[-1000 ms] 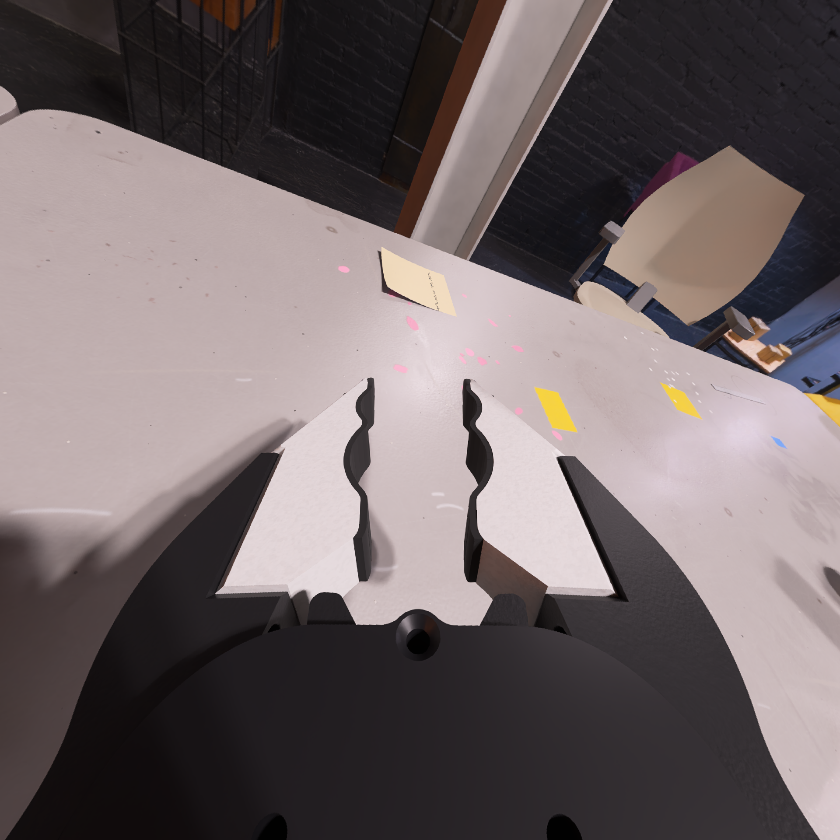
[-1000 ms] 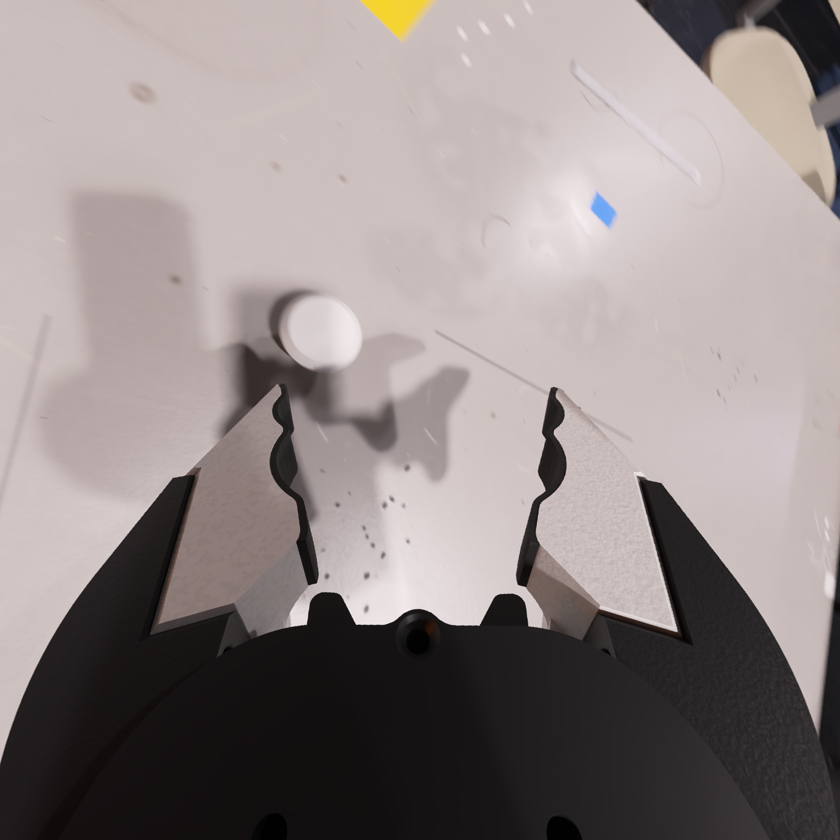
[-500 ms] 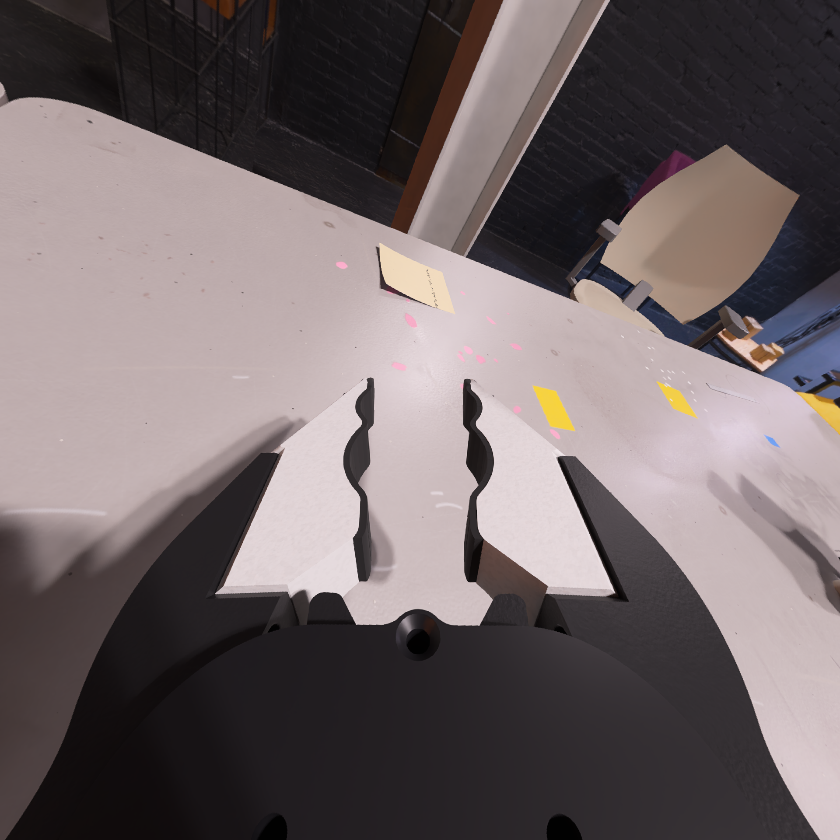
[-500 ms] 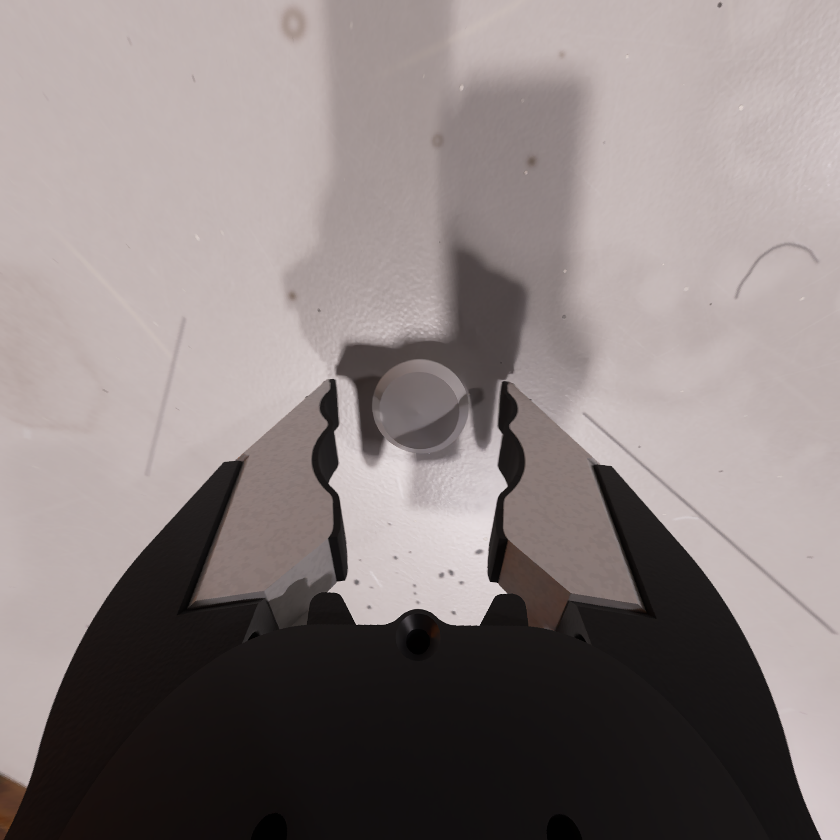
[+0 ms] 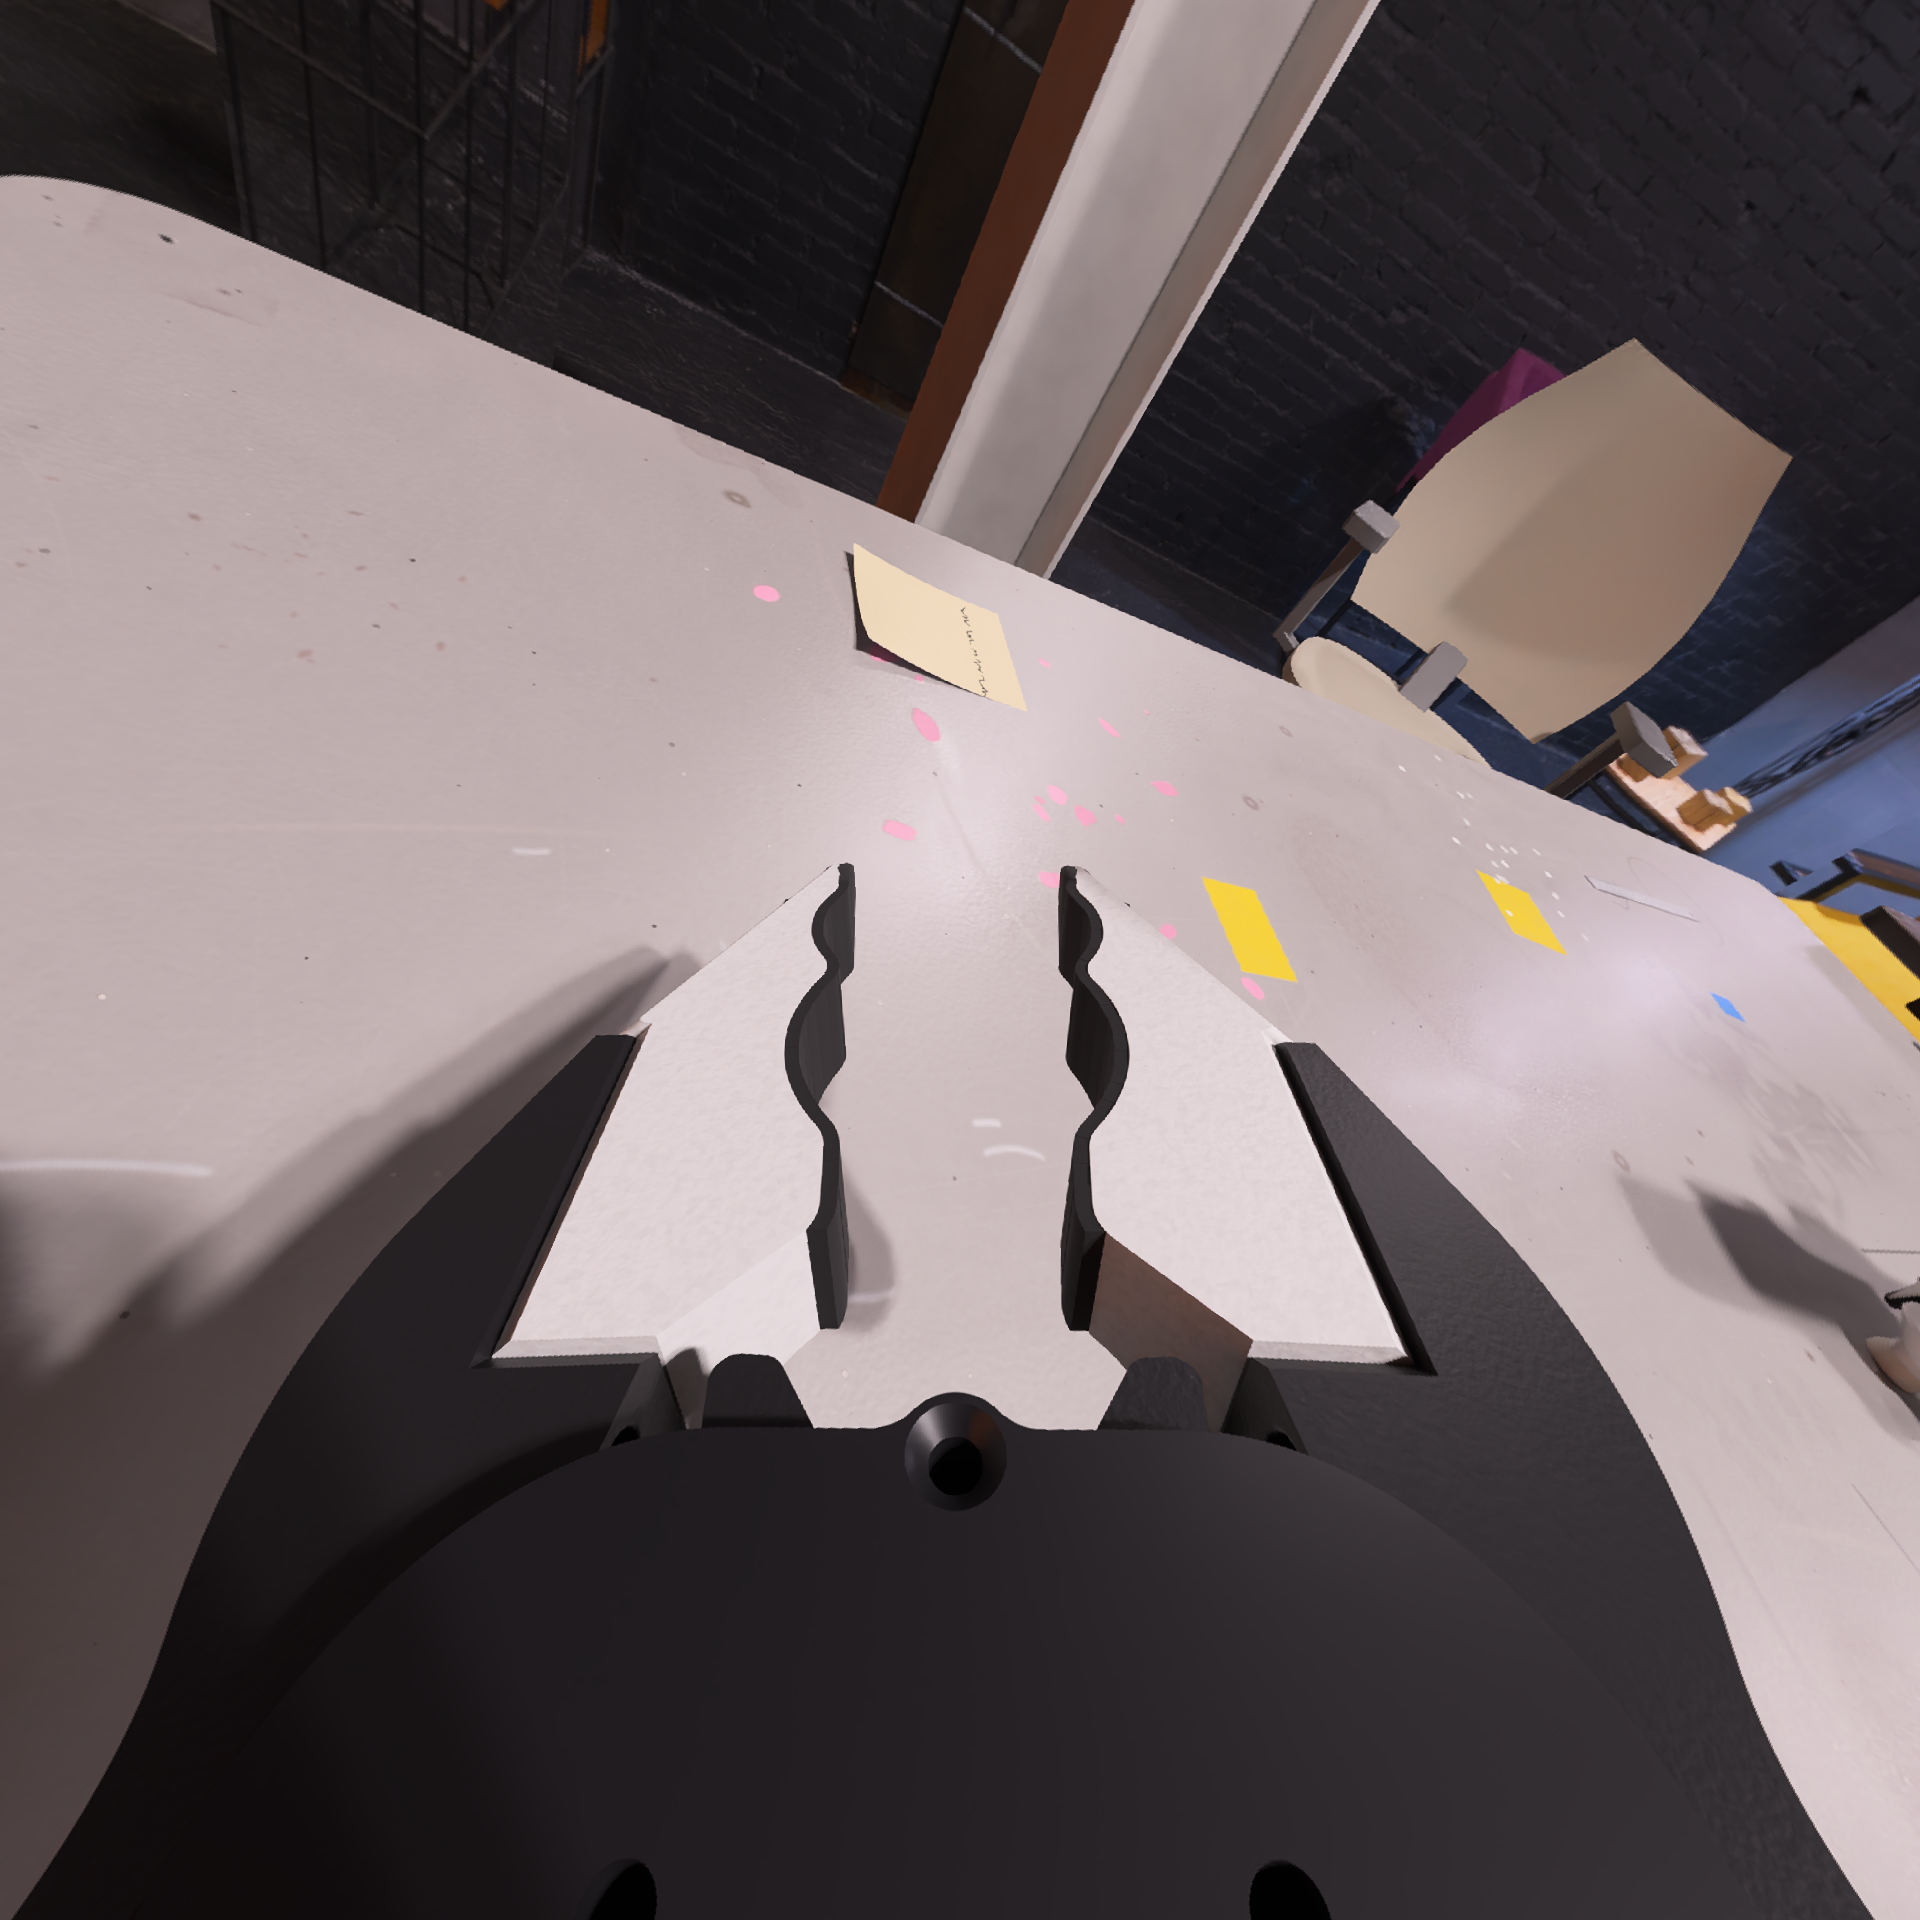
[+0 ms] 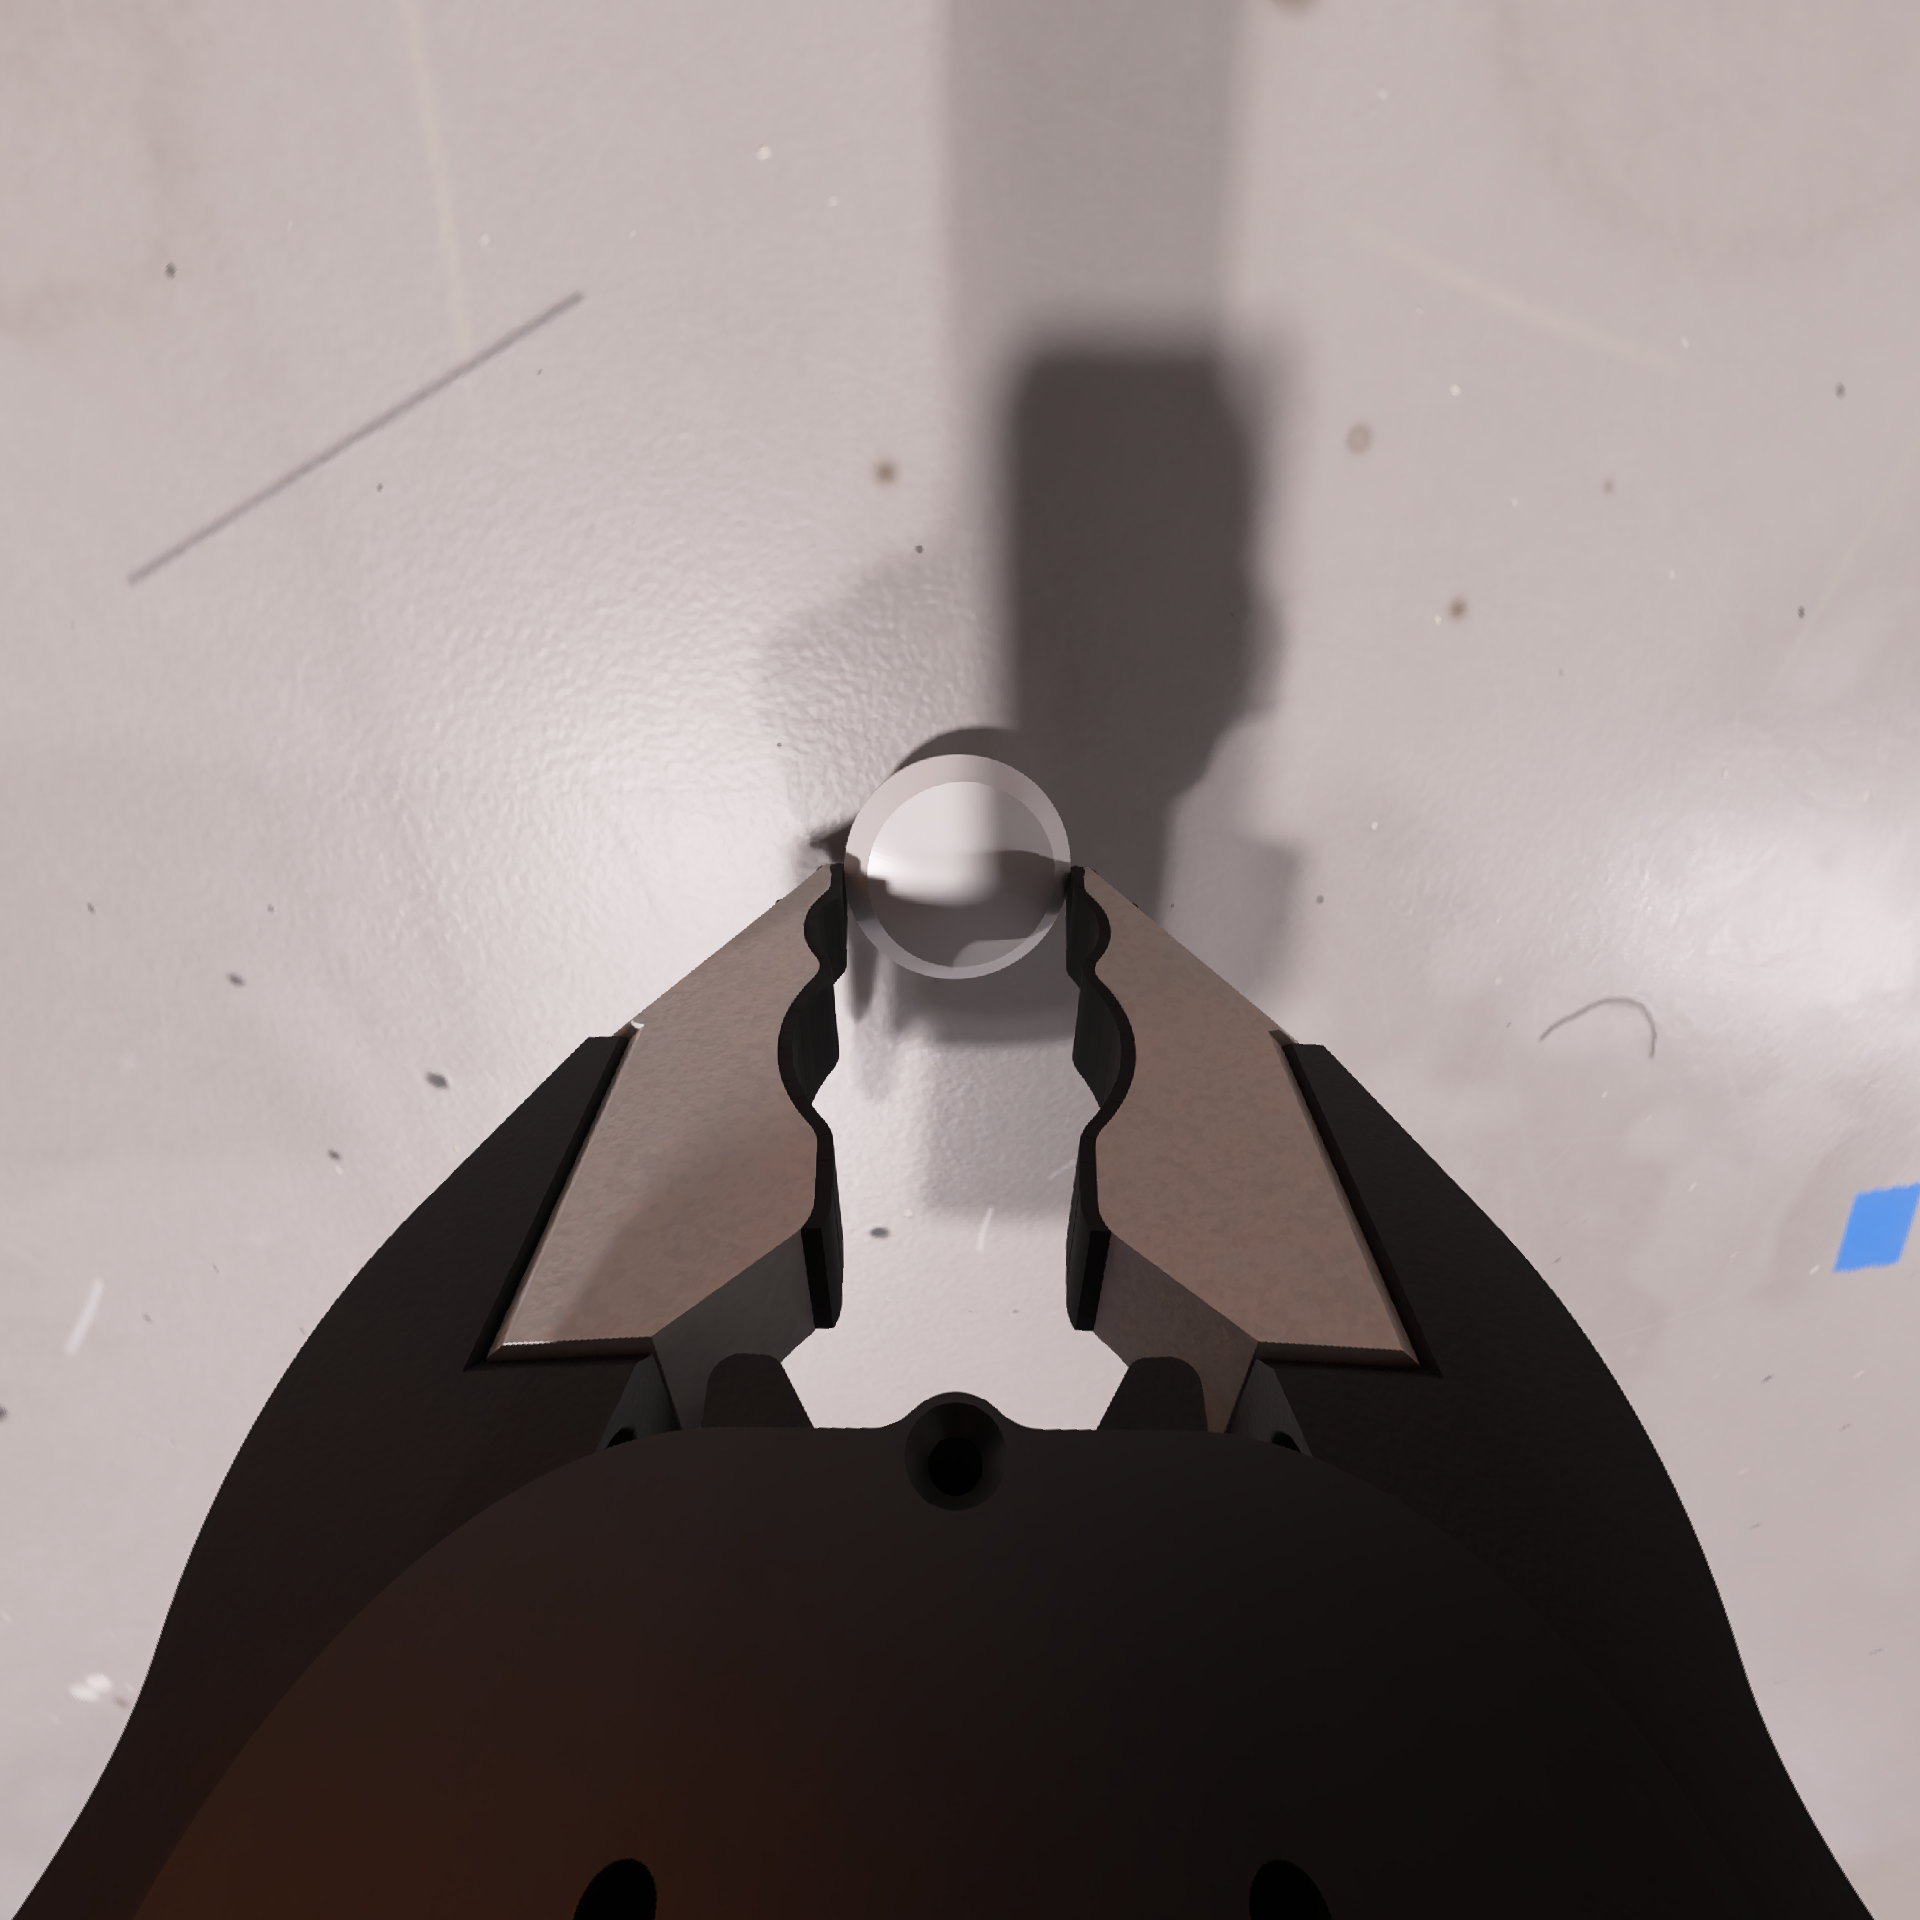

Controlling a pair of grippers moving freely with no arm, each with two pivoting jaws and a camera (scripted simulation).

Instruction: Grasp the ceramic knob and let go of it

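Observation:
The ceramic knob is a small round white disc seen from above on the pale table. My right gripper points down at it, and both fingertips touch the knob's left and right sides, so it is shut on the knob. My left gripper hovers low over the table, its jaws a narrow gap apart with nothing between them. The knob does not show in the left wrist view; a pale piece of something and a shadow sit at that view's right edge.
A cream note lies near the table's far edge, with yellow patches and pink specks nearby. A beige chair and a white pillar stand beyond the table. A blue mark lies right of the knob.
My right gripper swung over the knob, brought it between its fingers and narrowed its jaws from wide open until they touch the knob. My left gripper barely moved.

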